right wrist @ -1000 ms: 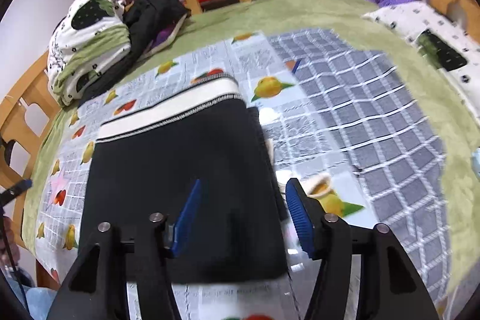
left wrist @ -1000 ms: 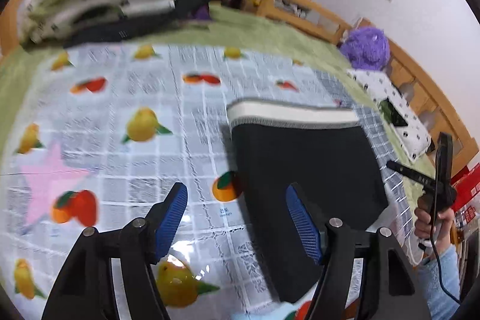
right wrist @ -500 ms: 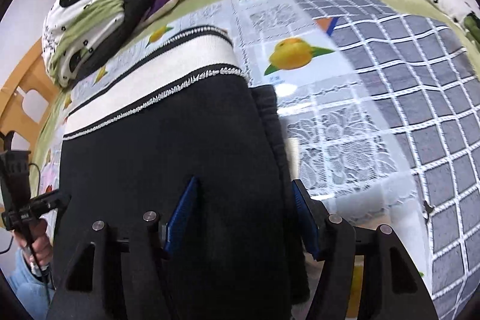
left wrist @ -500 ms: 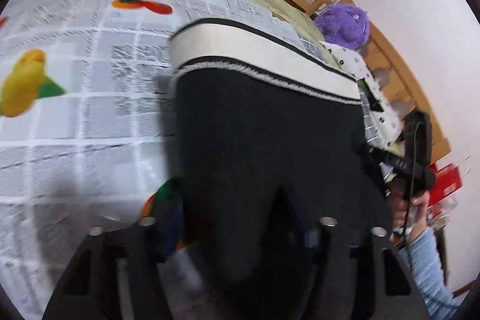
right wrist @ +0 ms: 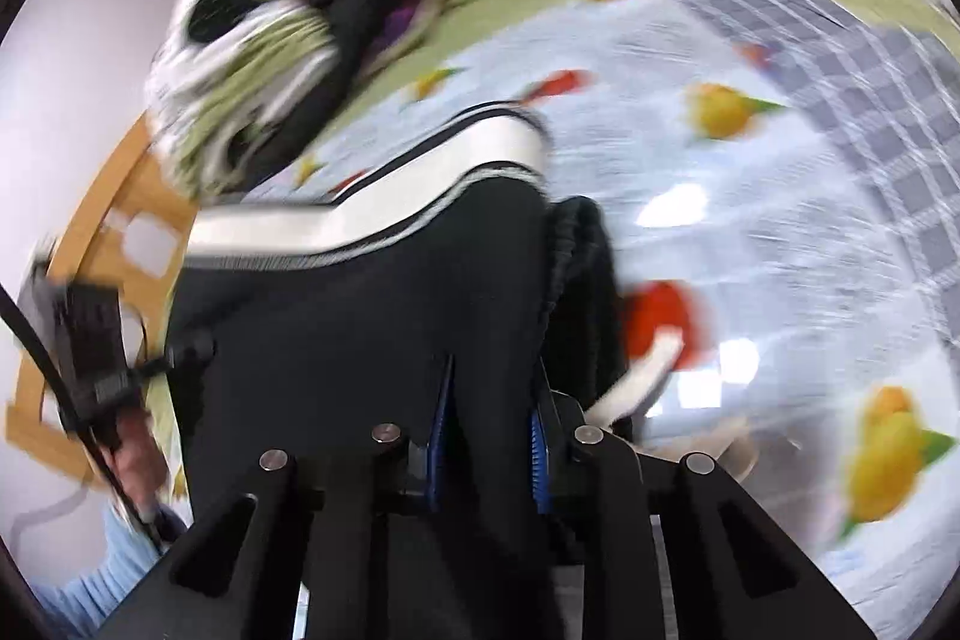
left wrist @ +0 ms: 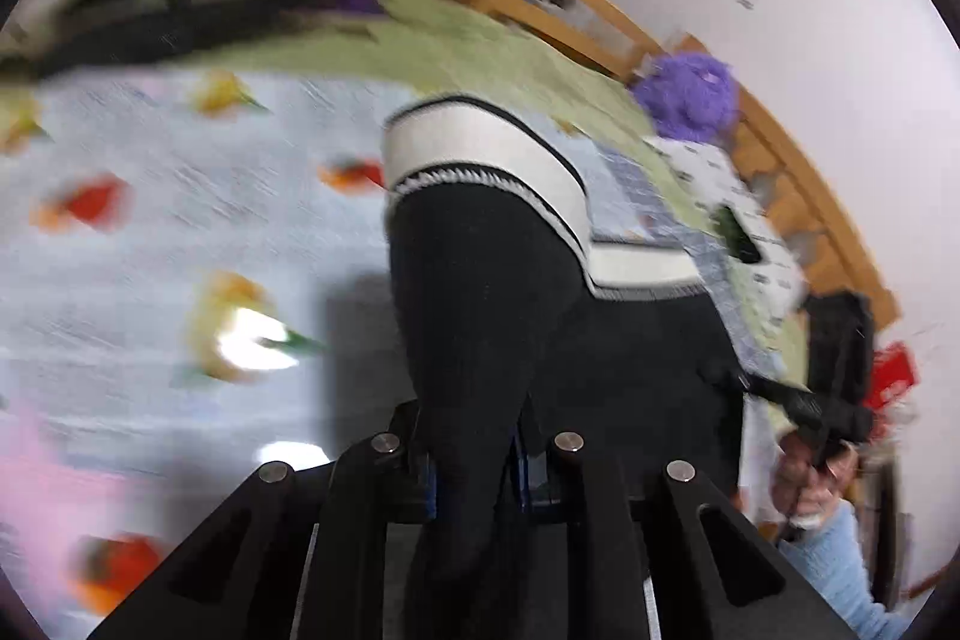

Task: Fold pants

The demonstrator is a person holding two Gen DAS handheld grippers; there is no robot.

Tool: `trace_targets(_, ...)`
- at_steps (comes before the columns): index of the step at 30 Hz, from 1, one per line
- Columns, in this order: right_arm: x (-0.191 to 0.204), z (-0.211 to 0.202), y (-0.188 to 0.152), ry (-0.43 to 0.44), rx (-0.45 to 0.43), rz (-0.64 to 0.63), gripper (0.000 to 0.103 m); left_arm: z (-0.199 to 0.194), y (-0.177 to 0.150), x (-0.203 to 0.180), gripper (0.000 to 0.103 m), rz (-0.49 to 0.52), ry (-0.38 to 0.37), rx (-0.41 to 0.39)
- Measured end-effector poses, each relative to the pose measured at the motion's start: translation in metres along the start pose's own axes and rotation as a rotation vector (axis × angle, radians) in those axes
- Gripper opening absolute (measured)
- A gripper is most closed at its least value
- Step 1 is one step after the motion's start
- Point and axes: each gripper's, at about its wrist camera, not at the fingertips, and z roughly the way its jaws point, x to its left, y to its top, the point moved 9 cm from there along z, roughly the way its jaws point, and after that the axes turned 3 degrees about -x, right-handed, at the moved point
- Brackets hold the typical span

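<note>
Both near corners of the black pants (left wrist: 480,316) have come up off the fruit-print sheet (left wrist: 180,220) since a second ago, when the garment lay flat and folded with both sets of jaws open above its near edge. Now the left gripper (left wrist: 474,466) is clamped on a bunched fold of the black fabric, and the right gripper (right wrist: 489,442) likewise pinches the near hem between its blue pads (right wrist: 441,436); both sets of jaws have just been closing, with cloth between them. The pants run away from each gripper, long axis pointing toward the white waistband (left wrist: 480,160) at the far end, which buckles and probably still partly rests on the sheet, though blur makes that hard to judge. Each hand holds its own corner, neither nearer the waistband. The likely next move carries the near edge forward over the waistband. Beyond lie stacked bedding (right wrist: 240,70) and the wooden bed rail (left wrist: 600,10).
</note>
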Motion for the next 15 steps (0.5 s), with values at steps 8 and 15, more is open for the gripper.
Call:
trace_targets(8,0.044,0.088,-0.015,0.004,-0.008,-0.133,0.026,0.007,-0.022,0.101,0.03,-0.021,0.344,0.096)
trace_targets(15,0.058,0.062,0.008,-0.133,-0.024,-0.3,0.033,-0.011,-0.017,0.104,0.058,-0.031,0.272,0.003)
